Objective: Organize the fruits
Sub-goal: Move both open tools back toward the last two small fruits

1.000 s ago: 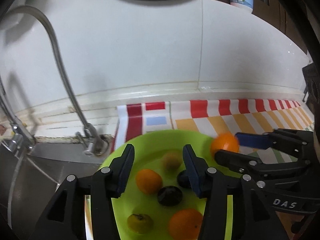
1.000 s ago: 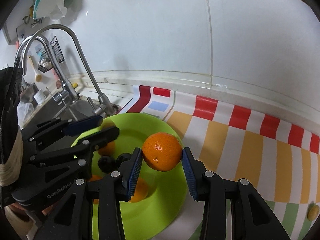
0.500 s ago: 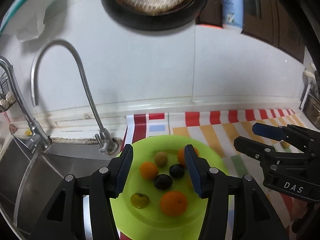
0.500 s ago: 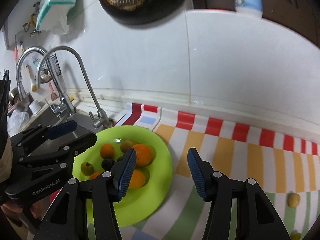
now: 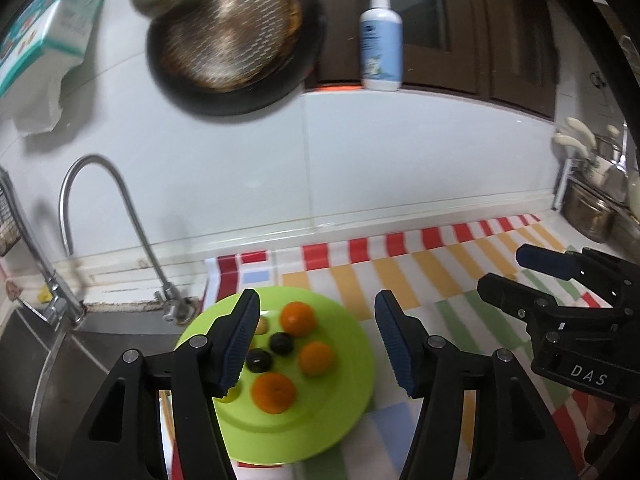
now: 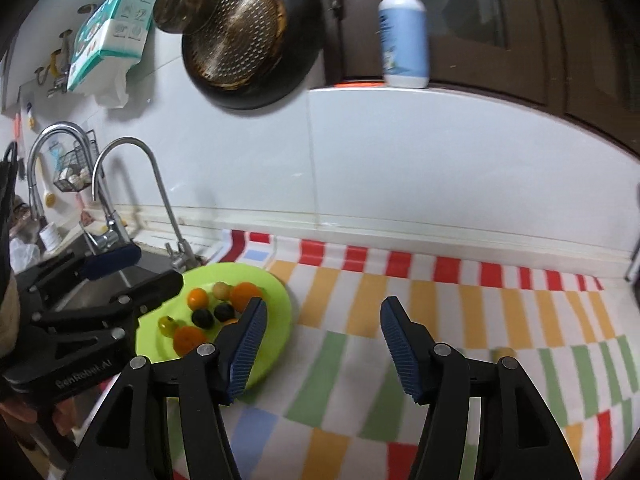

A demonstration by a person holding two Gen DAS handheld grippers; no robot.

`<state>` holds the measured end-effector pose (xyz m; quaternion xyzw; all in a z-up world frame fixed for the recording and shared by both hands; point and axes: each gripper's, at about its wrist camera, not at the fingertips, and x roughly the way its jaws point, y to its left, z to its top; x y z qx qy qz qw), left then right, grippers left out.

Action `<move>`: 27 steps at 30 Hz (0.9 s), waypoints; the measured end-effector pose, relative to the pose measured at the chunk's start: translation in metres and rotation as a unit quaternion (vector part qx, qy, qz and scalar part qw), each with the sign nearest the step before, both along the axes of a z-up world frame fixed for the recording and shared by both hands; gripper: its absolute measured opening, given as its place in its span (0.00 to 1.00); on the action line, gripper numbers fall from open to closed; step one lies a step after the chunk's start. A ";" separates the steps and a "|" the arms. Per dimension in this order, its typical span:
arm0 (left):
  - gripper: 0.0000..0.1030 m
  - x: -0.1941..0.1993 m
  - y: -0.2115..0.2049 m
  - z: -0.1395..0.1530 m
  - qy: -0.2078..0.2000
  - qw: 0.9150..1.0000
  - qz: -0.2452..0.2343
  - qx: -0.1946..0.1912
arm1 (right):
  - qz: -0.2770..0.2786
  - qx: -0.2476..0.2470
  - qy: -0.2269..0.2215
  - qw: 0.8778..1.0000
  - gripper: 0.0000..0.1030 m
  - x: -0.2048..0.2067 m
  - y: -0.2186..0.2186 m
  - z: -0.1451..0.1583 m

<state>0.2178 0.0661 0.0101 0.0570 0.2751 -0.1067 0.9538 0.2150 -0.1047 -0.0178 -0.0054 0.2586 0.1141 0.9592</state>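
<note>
A lime-green plate [image 5: 344, 412] lies on the striped cloth beside the sink. On it are three oranges [image 5: 298, 318], two dark plums [image 5: 280, 343], a small tan fruit [image 5: 262, 325] and a yellow-green fruit half hidden by a finger. My left gripper [image 5: 316, 320] hangs above and in front of the plate, its jaws opening, nothing between them. My right gripper [image 6: 324, 308] hovers over the cloth to the right of the plate [image 6: 276, 320], jaws also opening and empty. A small yellowish fruit [image 6: 505, 353] lies blurred on the cloth.
A curved faucet [image 5: 132, 216] and steel sink [image 5: 48, 360] sit left of the plate. On the white wall hangs a dark pan [image 5: 232, 36]; a soap bottle [image 5: 380, 44] stands on the ledge. Metal pots [image 5: 592, 216] stand at far right. The striped cloth [image 6: 440, 320] stretches to the right.
The right gripper let go of its orange, which now rests on the plate. Both grippers pulled back and upward, and their jaws stand wider apart.
</note>
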 end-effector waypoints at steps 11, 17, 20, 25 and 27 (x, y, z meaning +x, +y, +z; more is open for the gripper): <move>0.69 -0.029 -0.045 0.020 -0.015 0.998 -0.057 -0.018 | -0.080 -0.006 -0.016 0.997 0.58 -0.048 -0.052 0.011; 0.75 -0.042 -0.071 0.026 -0.022 0.995 -0.097 -0.022 | -0.126 0.001 -0.026 0.992 0.58 -0.078 -0.077 0.017; 0.76 -0.048 -0.081 0.029 -0.028 0.993 -0.116 -0.019 | -0.151 0.003 -0.029 0.988 0.58 -0.090 -0.086 0.018; 0.77 -0.053 -0.097 0.033 -0.039 0.988 -0.151 -0.012 | -0.200 0.006 -0.034 0.979 0.58 -0.108 -0.100 0.018; 0.77 -0.053 -0.103 0.033 -0.044 0.985 -0.165 -0.008 | -0.215 0.007 -0.035 0.976 0.58 -0.114 -0.104 0.017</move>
